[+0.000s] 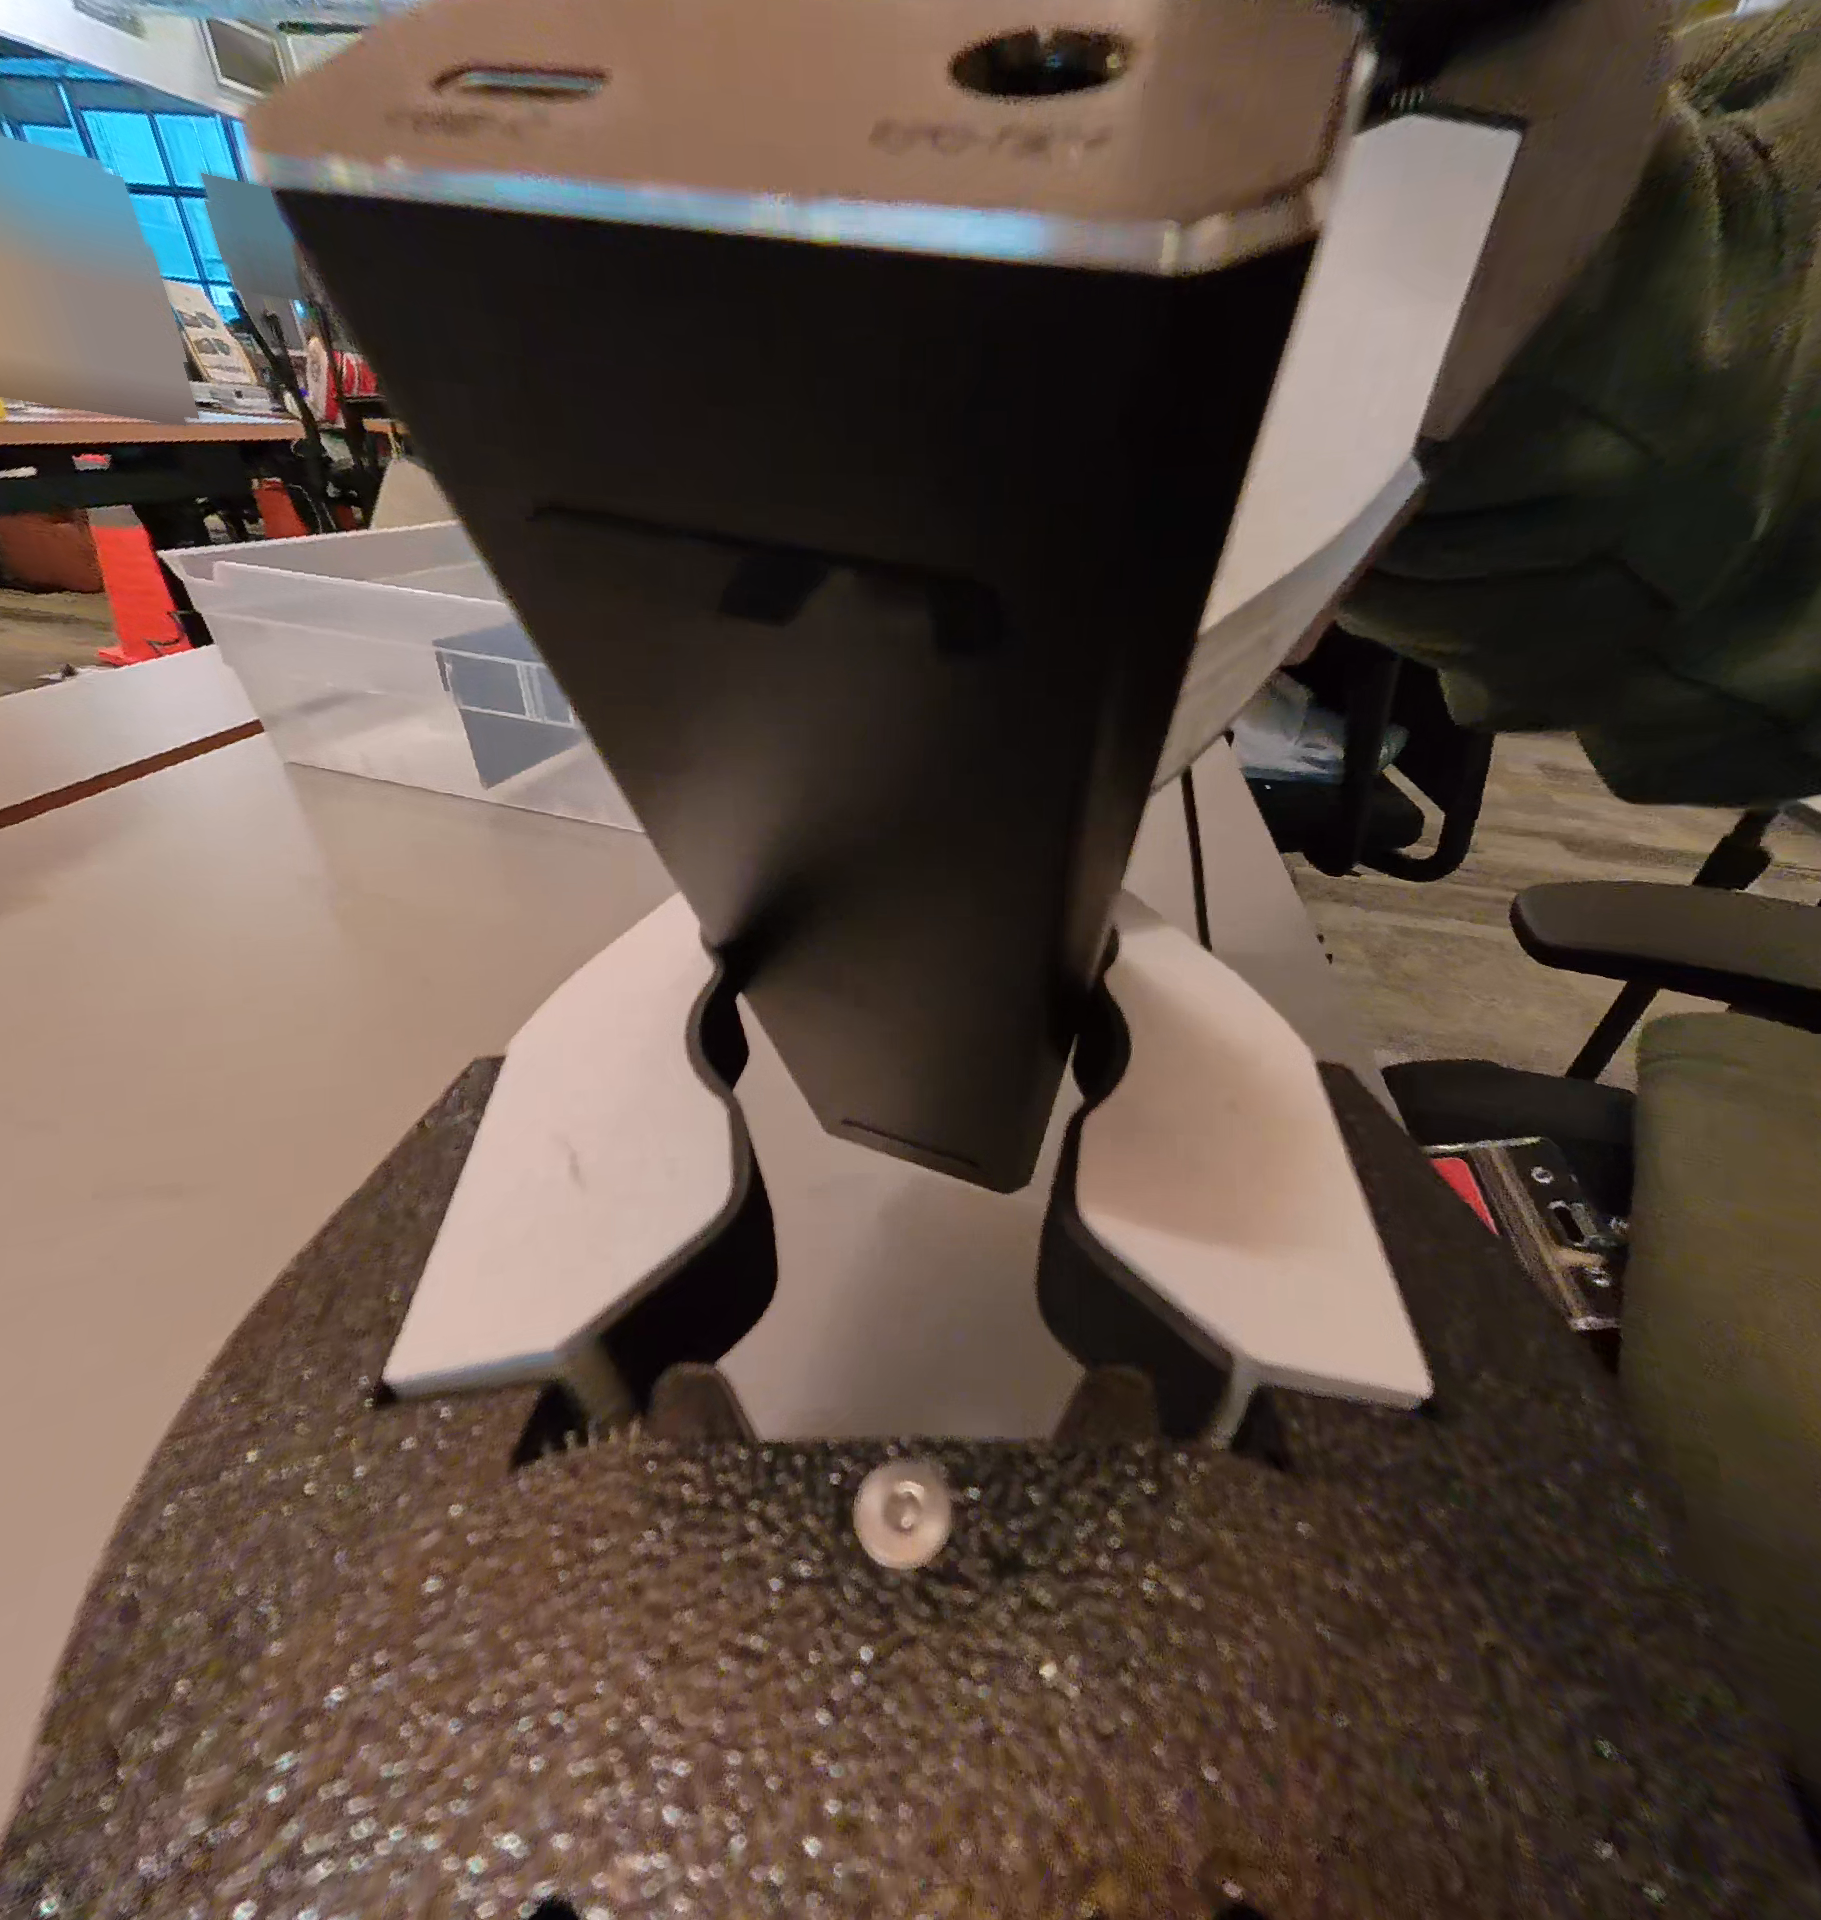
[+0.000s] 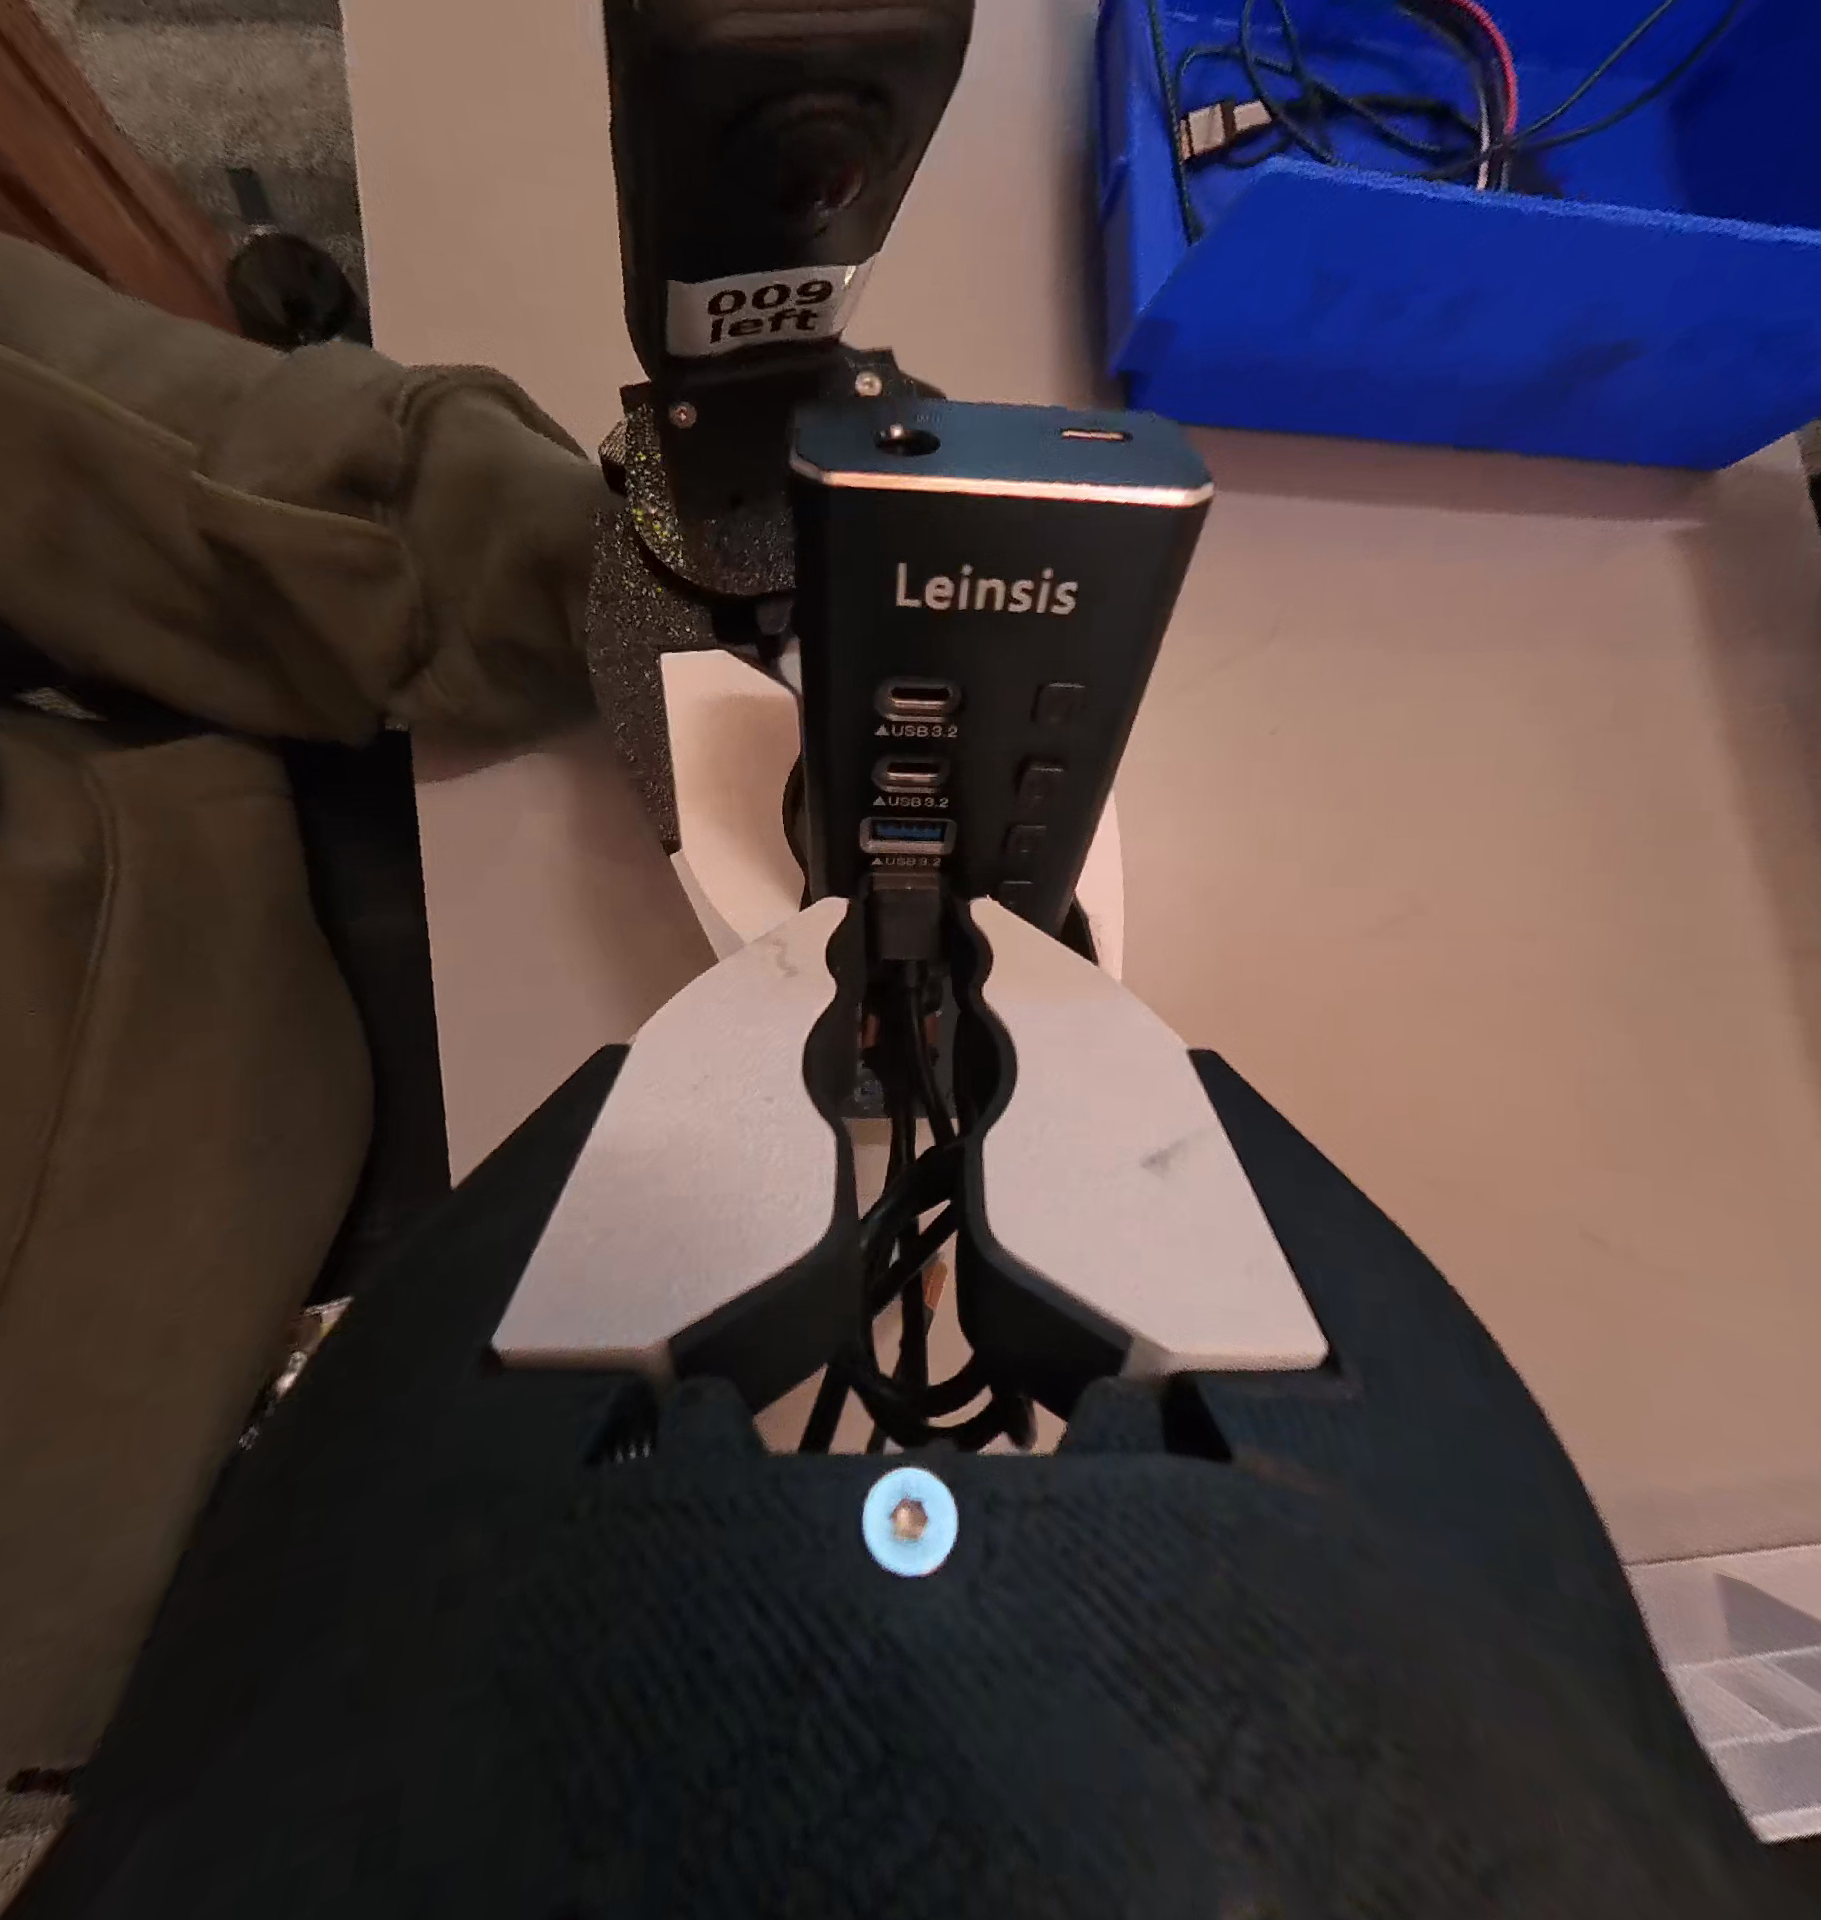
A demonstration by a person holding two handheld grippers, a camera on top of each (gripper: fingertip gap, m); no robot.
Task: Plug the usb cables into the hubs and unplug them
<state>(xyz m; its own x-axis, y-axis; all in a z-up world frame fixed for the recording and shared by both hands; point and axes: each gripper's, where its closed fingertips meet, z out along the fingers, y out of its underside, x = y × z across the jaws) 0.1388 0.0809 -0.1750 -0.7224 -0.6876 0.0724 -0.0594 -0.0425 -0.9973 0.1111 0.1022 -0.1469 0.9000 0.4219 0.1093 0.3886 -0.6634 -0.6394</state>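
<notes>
Hub (image 2: 989,665): dark metal-cased block held upright above the table, port face toward the right wrist view – 2 small oval ports above 1 blue rectangular port.
Left gripper (image 1: 911,1049): fingers closed partway onto the hub's lower end, clamping its 2 narrow sides.
Right gripper (image 2: 906,935): fingers drawn close around the black plug (image 2: 901,920); actual pinch cannot be told.
Plug: at the port below the blue one, seemingly seated; depth hidden.
Cable (image 2: 906,1278): thin black loops hanging between the right fingers.
Handling: the hub is likely rigid, light and smooth – prone to slip or twist, so hold it across the sides; take the stiff plug by its body, not the limp cable.
Surface: pale, matte table (image 2: 1457,935), bare near the hub.
Room: blue bin (image 2: 1508,312) holding wires; clear plastic tub (image 1: 366,644); office chair (image 1: 1695,945); desks and windows beyond.
</notes>
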